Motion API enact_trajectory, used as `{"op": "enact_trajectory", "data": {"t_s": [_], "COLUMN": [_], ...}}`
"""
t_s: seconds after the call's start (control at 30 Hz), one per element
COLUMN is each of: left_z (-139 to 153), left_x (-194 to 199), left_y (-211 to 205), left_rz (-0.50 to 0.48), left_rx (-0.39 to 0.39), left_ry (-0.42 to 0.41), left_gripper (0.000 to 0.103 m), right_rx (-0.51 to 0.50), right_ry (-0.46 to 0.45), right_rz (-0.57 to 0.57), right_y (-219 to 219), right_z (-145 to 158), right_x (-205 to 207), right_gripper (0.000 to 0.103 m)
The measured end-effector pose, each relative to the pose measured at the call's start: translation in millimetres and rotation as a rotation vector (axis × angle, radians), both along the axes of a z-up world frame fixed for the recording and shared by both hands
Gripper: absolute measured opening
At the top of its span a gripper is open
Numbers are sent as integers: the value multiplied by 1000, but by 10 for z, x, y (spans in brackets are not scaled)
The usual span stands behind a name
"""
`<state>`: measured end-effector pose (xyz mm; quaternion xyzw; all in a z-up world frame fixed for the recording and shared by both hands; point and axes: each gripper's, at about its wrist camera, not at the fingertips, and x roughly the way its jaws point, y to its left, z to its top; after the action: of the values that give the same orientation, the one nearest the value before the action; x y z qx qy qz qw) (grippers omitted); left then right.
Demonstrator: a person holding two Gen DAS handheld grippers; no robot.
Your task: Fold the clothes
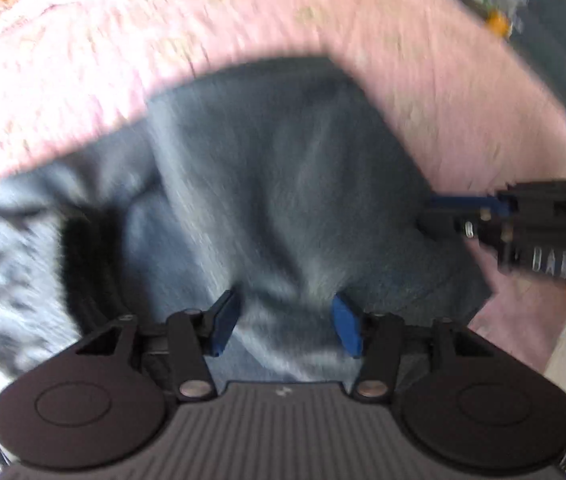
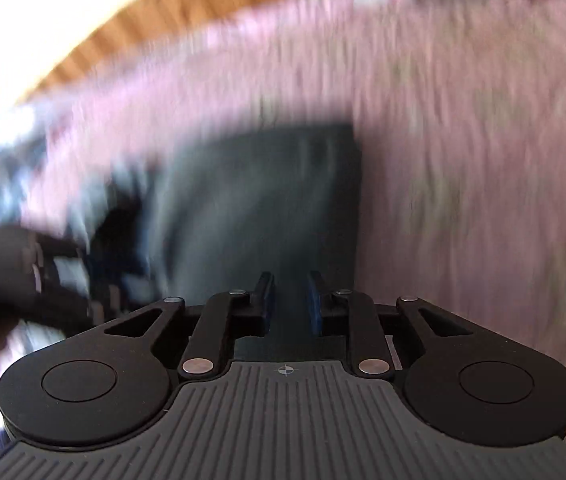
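A gray garment (image 1: 283, 184) lies on a fuzzy pink blanket (image 1: 163, 40), right under both claws. The left claw (image 1: 287, 326) hangs open over the gray cloth, with a bump of it between its blue fingers (image 1: 345, 324), not pinched. The right claw (image 2: 289, 304) is nearly closed, and nothing looks caught in it. The cloth looks rumpled and partly bunched, so I think the folding is only begun. The neat folds are not yet made.

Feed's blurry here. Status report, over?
Left hand-held gripper open over grey garment. Right hand-held gripper narrow, nothing visibly gripped. Garment on pink blanket. Nothing blocking.
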<state>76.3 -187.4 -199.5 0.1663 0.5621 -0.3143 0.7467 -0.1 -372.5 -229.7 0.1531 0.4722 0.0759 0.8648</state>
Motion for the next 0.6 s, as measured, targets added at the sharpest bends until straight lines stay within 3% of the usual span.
{"op": "enact_trajectory", "data": {"t_s": [0.1, 0.13, 0.17, 0.27, 0.4, 0.43, 0.5, 0.57, 0.6], "left_z": [22, 70, 161, 481, 802, 805, 768, 660, 590], "left_x": [-42, -32, -21, 33, 222, 275, 380, 456, 448], "left_y": [-53, -46, -23, 28, -139, -249, -505, -833, -980], "left_rz": [-30, -36, -38, -19, 60, 60, 46, -9, -41], "left_rx": [42, 45, 45, 48, -23, -30, -24, 25, 64], "left_ry": [-9, -1, -8, -63, -79, -62, -22, 4, -6], "left_gripper": [61, 58, 57, 65, 83, 87, 87, 87, 87], "right_rx": [68, 82, 68, 75, 177, 187, 193, 121, 74], "right_ry": [-28, -15, -16, -56, -25, -21, -29, -44, -52], "right_rz": [-91, -120, -148, -235, -259, -243, -197, -169, -158], "right_y": [-133, -178, -207, -332, -405, -372, -274, -142, -72], "right_z": [-82, -51, 2, 105, -42, -71, -86, -32, 5], "right_x": [-153, -164, -192, -342, -404, -396, -377, -367, -363], "right_gripper": [14, 19, 38, 69, 73, 68, 45, 11, 10]}}
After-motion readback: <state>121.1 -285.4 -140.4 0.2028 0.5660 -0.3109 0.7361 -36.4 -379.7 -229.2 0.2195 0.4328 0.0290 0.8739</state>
